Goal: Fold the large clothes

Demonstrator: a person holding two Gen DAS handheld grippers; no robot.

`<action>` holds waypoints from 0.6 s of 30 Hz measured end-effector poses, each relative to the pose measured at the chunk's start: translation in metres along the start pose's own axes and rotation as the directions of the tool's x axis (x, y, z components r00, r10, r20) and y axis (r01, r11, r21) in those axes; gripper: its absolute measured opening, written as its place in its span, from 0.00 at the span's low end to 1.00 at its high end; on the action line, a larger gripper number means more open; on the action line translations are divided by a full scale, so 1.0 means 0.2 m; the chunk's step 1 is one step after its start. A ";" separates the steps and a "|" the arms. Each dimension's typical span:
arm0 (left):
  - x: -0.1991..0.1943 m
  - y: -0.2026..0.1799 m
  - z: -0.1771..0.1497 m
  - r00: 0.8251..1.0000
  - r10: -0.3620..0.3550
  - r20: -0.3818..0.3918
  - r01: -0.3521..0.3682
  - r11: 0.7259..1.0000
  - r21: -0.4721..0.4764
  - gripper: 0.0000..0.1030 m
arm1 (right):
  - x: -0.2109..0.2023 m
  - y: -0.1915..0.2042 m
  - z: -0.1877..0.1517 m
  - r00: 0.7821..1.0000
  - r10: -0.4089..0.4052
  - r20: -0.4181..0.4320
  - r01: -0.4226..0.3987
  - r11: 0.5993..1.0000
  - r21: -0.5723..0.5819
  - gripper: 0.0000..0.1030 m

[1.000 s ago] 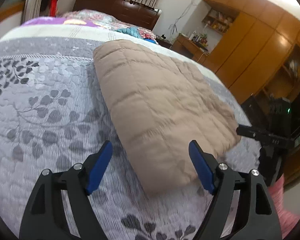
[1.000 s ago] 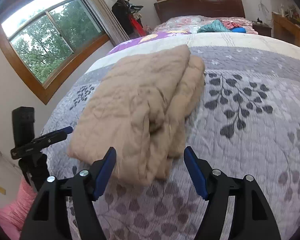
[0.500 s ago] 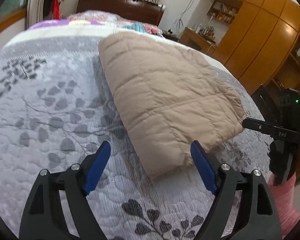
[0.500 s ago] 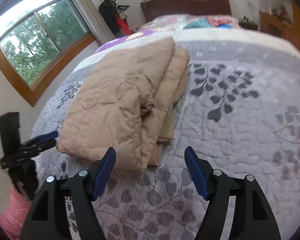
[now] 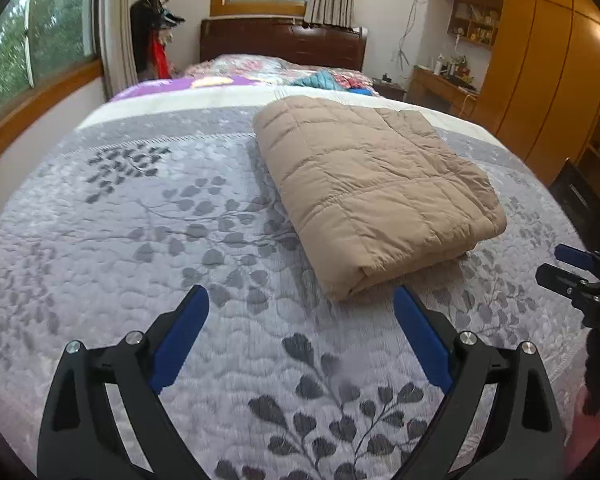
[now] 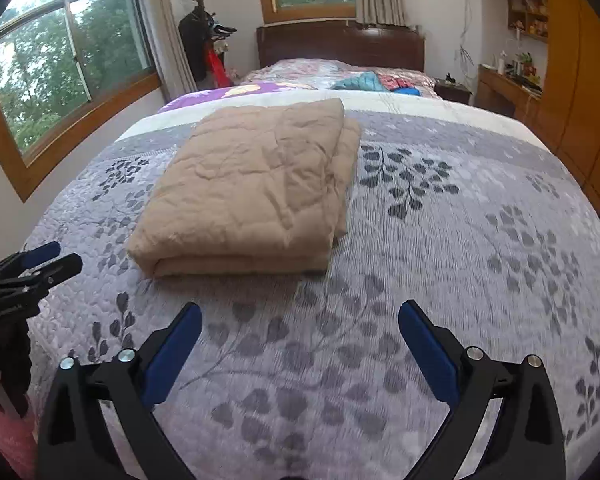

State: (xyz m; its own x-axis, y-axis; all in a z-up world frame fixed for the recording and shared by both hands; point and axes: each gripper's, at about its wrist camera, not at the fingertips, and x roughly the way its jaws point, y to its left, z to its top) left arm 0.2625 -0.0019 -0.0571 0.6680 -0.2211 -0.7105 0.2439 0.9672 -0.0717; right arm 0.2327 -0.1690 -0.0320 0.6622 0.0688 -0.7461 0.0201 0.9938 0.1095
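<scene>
The tan quilt (image 5: 372, 188) lay folded into a thick rectangular pad on the bed (image 5: 140, 240), flat on the grey leaf-print cover, its long axis running from the foot of the bed toward the headboard (image 5: 284, 42).

From the left hand-held gripper (image 5: 300, 336) the quilt sat at about one o'clock, its near corner just beyond the right blue finger. From the right hand-held gripper (image 6: 300, 344) it sat at about eleven o'clock (image 6: 252, 188), the folded edge facing the camera and standing apart from the fingertips. Both looked about equally near; the left perhaps slightly nearer to a corner.

Both were released: their jaws were opening wide, with only bedcover between them and no cloth touched. Each gripper showed at the edge of the other's view, beside the foot of the bed.

The fold looked finished, or nearly so; any further halving would probably have to cross the long axis.
</scene>
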 end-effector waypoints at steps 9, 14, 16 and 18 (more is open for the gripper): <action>-0.19 -0.06 -0.08 0.999 0.014 0.030 -0.015 1.000 0.013 0.93 | -0.12 0.02 -0.07 1.000 0.008 0.002 -0.008 1.000 0.024 0.96; -0.24 -0.06 -0.10 0.999 0.021 0.032 -0.021 1.000 0.006 0.93 | -0.18 0.03 -0.10 1.000 -0.001 0.013 0.001 1.000 0.021 0.96; -0.25 -0.07 -0.11 0.999 0.028 0.030 -0.028 1.000 0.003 0.93 | -0.20 0.04 -0.11 1.000 -0.008 0.018 0.008 1.000 0.022 0.96; -0.27 -0.07 -0.12 0.999 0.036 0.038 -0.036 0.999 0.004 0.93 | -0.21 0.05 -0.12 1.000 -0.005 0.018 0.005 1.000 0.021 0.96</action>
State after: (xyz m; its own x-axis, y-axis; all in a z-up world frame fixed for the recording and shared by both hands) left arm 0.2065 -0.0014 -0.0337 0.7025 -0.1904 -0.6857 0.2224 0.9740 -0.0427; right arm 0.1869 -0.1598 -0.0164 0.6756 0.0622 -0.7347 0.0391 0.9920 0.1200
